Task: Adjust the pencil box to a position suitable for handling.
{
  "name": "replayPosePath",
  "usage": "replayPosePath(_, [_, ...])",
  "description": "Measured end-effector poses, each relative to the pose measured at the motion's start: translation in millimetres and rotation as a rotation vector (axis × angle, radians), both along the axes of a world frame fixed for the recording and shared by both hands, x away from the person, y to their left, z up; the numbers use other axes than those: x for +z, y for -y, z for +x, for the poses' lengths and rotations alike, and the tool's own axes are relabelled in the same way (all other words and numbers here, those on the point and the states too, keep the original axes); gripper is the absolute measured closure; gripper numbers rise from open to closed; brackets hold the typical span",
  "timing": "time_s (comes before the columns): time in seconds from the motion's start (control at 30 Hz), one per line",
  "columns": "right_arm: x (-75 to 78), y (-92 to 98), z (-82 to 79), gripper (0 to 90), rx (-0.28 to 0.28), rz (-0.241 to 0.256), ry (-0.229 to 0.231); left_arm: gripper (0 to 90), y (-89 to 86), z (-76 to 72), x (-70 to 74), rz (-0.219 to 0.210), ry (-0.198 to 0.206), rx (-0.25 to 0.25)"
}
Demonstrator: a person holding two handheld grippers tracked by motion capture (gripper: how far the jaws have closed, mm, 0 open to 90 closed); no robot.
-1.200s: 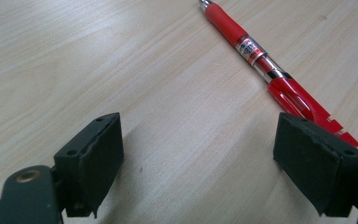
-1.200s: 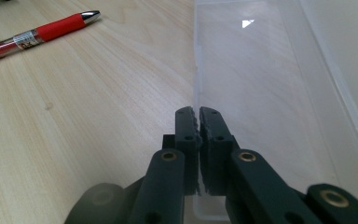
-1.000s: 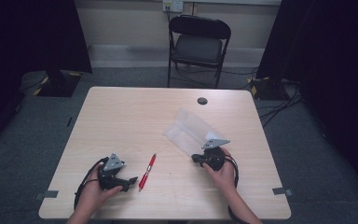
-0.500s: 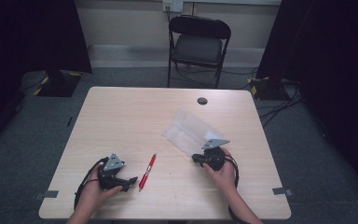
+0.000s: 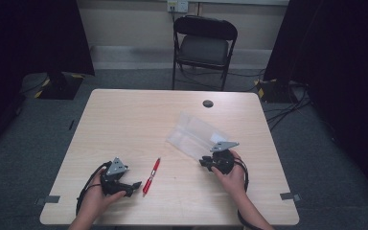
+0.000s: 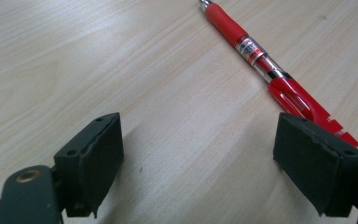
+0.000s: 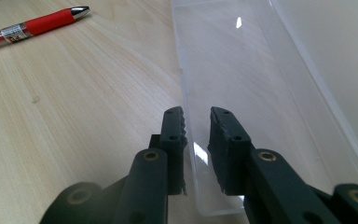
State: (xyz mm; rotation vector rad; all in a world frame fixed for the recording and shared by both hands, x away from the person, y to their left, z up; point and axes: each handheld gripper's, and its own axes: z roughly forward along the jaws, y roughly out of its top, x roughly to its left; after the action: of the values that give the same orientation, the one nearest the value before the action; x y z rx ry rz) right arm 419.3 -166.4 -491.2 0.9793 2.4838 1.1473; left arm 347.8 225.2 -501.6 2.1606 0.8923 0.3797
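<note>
At near edge of the table (image 5: 124,120), two hands come in from the bottom. Left hand (image 5: 96,201) holds the left gripper (image 5: 133,187), low on the table, just left of the pen (image 5: 151,176). In the left gripper view its jaws stand wide apart with bare wood between them; the pen's clip end lies just beside the right-hand jaw pad, whether touching cannot be told. Nothing gripped.

Pen: red body, clear mid section with a label, silver tip. It lies flat, roughly along the table's depth, tip pointing away from the person, between the two grippers but nearer the left one.

Right hand (image 5: 230,175) holds the right gripper (image 5: 205,162), right of the pen and well apart from it. In the right gripper view its jaws are nearly closed, with a narrow gap, and they straddle the near rim of a clear case (image 7: 242,93). Whether the pads pinch the rim cannot be told. Grey plate sits on top of this gripper in the high view.

Case (image 5: 196,135): transparent plastic, long, shallow, lying open on the table just beyond the right gripper, angled up-left, far right of the pen.

Farther on the table, a small dark round disc (image 5: 208,103) near the far edge, past the case.

Beyond the table, a black folding chair (image 5: 204,45) stands on grey floor, against the wall.
</note>
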Motion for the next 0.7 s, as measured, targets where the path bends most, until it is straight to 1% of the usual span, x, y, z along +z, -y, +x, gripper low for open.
replayPosePath(0.03, [0.5, 0.4, -0.2, 73.4, 0.0, 0.001, 0.001, 15.7, 0.0, 0.0, 0.0, 0.0, 0.0, 0.0])
replayPosePath(0.17, [5.6, 3.1, -3.3, 66.2, -0.005, 0.029, 0.012, 15.7, 0.0, 0.0, 0.0, 0.0, 0.0, 0.0])
replayPosePath(0.27, [8.9, 4.9, -8.2, 56.4, -0.015, 0.035, 0.023, 15.7, 0.0, 0.0, 0.0, -0.001, 0.0, 0.001])
replayPosePath(0.3, [9.7, 6.0, -10.5, 53.8, -0.019, 0.039, 0.022, 16.0, -0.5, 0.3, 0.5, 0.007, 0.003, -0.002])
replayPosePath(0.4, [10.8, 10.4, -17.3, 46.2, -0.025, 0.051, 0.026, 16.4, 0.4, -0.3, 0.3, 0.001, 0.0, 0.01])
replayPosePath(0.43, [10.5, 12.4, -19.3, 42.7, -0.028, 0.053, 0.031, 16.7, 0.5, -0.7, 0.6, 0.002, -0.003, 0.015])
replayPosePath(0.47, [10.3, 14.5, -21.3, 39.0, -0.035, 0.053, 0.025, 17.0, 0.5, -0.7, 0.6, 0.001, -0.003, 0.016])
replayPosePath(0.53, [9.0, 19.3, -24.3, 36.3, -0.039, 0.053, 0.027, 17.4, 0.7, -1.0, 0.6, -0.002, -0.003, 0.021])
replayPosePath(0.57, [8.7, 21.8, -26.0, 35.5, -0.044, 0.058, 0.035, 17.9, 0.7, -1.3, 1.0, 0.001, -0.003, 0.026])
replayPosePath(0.6, [8.9, 23.6, -26.8, 32.9, -0.048, 0.062, 0.037, 18.6, 0.7, -1.5, 1.5, 0.003, -0.005, 0.032])
replayPosePath(0.63, [8.9, 25.6, -27.3, 29.5, -0.061, 0.056, 0.034, 18.8, 0.9, -1.7, 1.7, 0.003, -0.008, 0.035])
replayPosePath(0.7, [8.9, 30.3, -27.3, 28.4, -0.08, 0.066, 0.032, 18.8, 1.2, -2.2, 2.3, 0.0, -0.015, 0.038])
